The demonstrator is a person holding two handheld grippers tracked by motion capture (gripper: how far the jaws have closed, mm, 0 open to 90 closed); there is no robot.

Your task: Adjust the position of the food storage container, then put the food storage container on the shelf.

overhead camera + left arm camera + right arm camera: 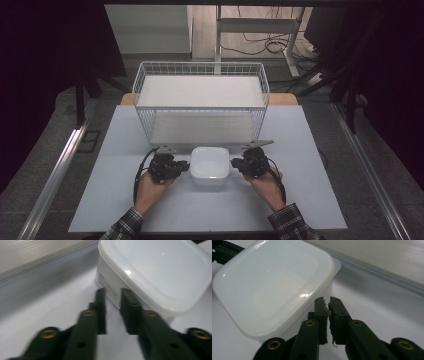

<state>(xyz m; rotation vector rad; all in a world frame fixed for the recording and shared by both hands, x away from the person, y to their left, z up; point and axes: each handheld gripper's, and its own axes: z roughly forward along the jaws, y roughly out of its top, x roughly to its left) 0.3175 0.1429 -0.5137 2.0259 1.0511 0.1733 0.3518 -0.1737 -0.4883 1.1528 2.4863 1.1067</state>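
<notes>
The left gripper (186,165) sat at the left side of a white lidded container (210,165), its jaws set slightly apart with a narrow gap between them and holding nothing. In the left gripper view, the left gripper (113,293) had its tips at the container's (155,272) side wall, by a strip of small print; contact could not be confirmed. The right gripper (235,162) sat at the container's right side. In the right gripper view, the right gripper (326,302) had its jaws nearly pressed together, only a thin slit between them, just beside the container's (272,285) wall below the lid rim. The container rested on the pale table (125,130), just in front of a white wire basket (200,67). The person's hands held both grippers, with plaid sleeves (290,222) at the near edge.
</notes>
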